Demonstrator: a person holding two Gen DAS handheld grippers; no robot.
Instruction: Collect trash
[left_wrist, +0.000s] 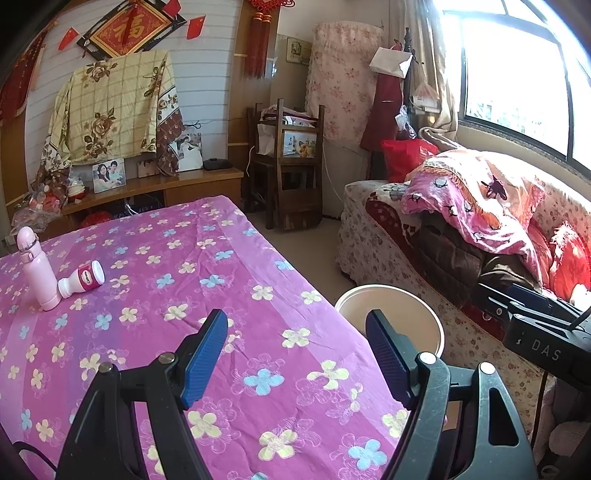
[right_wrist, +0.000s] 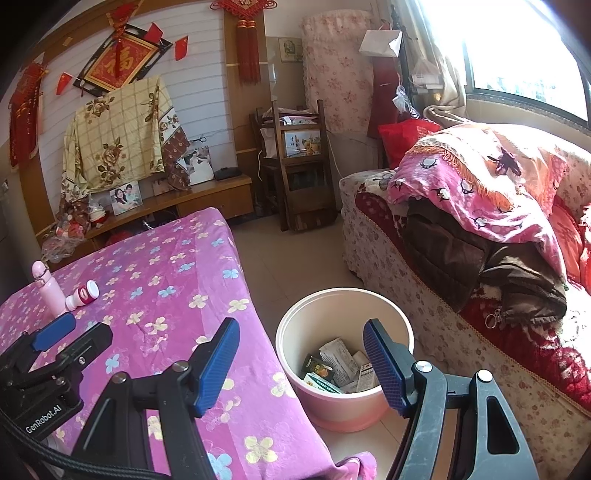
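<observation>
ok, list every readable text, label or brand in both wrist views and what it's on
"DAS": white letters on the black body of the right gripper.
"GenRobot.AI": white letters on the black body of the left gripper.
"福": gold character on the red framed wall plaque.
Small bottle lying on the table: its red label is too blurred to read.
Cartons in the bin: print too small to read.
</observation>
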